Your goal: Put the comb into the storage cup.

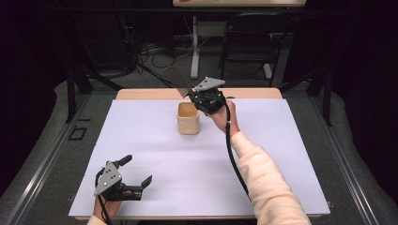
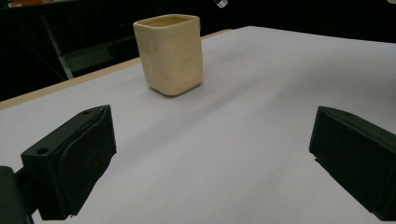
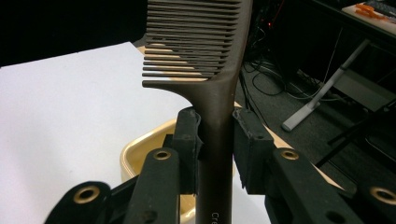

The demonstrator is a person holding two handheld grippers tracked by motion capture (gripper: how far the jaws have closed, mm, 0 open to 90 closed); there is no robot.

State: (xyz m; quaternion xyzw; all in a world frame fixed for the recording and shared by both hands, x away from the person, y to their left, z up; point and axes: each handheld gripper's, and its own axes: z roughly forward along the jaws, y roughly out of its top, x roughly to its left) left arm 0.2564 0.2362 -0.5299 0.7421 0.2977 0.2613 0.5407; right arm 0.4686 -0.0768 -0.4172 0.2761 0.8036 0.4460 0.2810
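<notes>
- The dark brown plastic comb point(image 3: 205, 60) with a long straight handle is in my right gripper point(image 3: 215, 140); the jaws are closed on the handle just below the toothed part, one pad pressed to each side of it.
- In the right gripper view the comb's teeth point to the left and the handle runs down between the jaws, with pale lettering near its lower end that I cannot read in full.
- Seen from the high view, the comb point(image 1: 180, 80) sticks out from the right gripper point(image 1: 199, 97) toward the table's far edge, lifted clear of the surface.
- Directly under that grip sits the cream, square-sided cup with rounded corners point(image 1: 188, 118); its open mouth point(image 3: 149, 149) shows below the jaws in the right gripper view. It stands upright on the table, toward the middle of the far edge.
- My right hand point(image 1: 224, 117) holds the gripper just beside the cup, on its right, my pale sleeve point(image 1: 267, 183) coming in from the near right corner.
- My left gripper point(image 1: 136, 174) rests near the near left corner, well apart from the cup, jaws spread wide with nothing between them.
- In the left gripper view, the cup point(image 2: 170, 53) stands beyond the open jaws, shallow round dimples on its sides.
- The table point(image 1: 155, 154) is covered by a white sheet, with a strip of light wood showing along the far edge.
</notes>
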